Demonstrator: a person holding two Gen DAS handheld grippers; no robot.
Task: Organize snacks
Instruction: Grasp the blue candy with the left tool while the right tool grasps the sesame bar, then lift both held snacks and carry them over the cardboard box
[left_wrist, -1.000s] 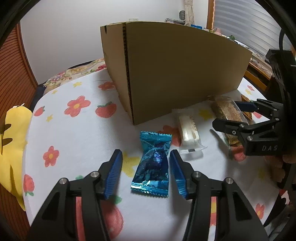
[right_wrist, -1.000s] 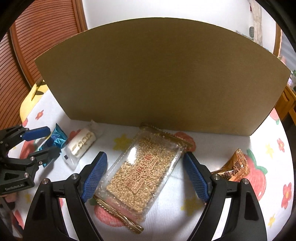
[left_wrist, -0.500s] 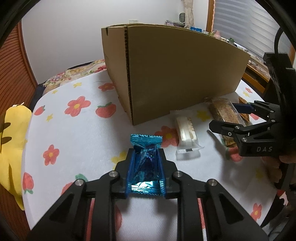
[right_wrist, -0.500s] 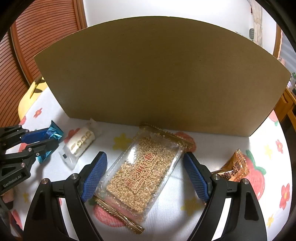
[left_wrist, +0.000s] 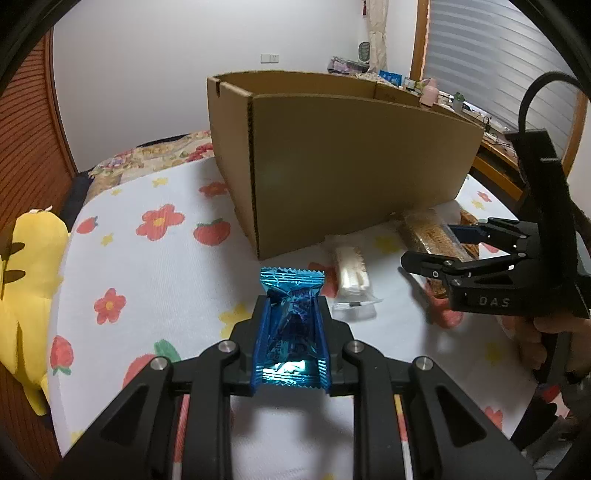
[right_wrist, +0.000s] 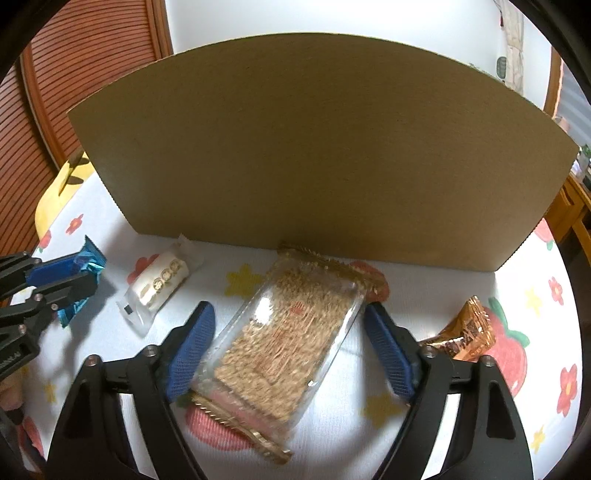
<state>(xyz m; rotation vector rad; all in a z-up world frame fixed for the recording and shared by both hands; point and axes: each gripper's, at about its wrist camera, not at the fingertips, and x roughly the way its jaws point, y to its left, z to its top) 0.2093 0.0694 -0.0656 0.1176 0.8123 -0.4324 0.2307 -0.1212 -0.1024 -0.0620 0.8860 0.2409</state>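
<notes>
Between my left gripper's (left_wrist: 290, 339) blue pads sits a blue candy wrapper (left_wrist: 291, 295); the jaws are closed on it along its long sides, and its crimped far end sticks out past the fingertips. Seen from the right wrist view, the same wrapper (right_wrist: 86, 258) is raised off the flowered cloth (left_wrist: 155, 266) that covers the counter.

My right gripper (right_wrist: 288, 343) is spread wide, one blue pad on each side of a clear pack of sesame candy (right_wrist: 288, 332). This pack lies flat on the cloth, set diagonally, its gold-edged far end close to the wall of a cardboard box (right_wrist: 314, 147). Its left edge lies close against the left pad; whether they touch, I cannot tell. A clear gap separates the right pad from the pack.

A small white snack bar (right_wrist: 160, 284) in clear film lies on the cloth between the two grippers, in front of the box. An orange-brown snack packet (right_wrist: 463, 332) lies to the right of the right gripper, just beyond its right finger.

From the left wrist view, the box (left_wrist: 351, 166) stands open at the top near the middle of the counter. A yellow plush toy (left_wrist: 26, 277) lies at the counter's left edge.
</notes>
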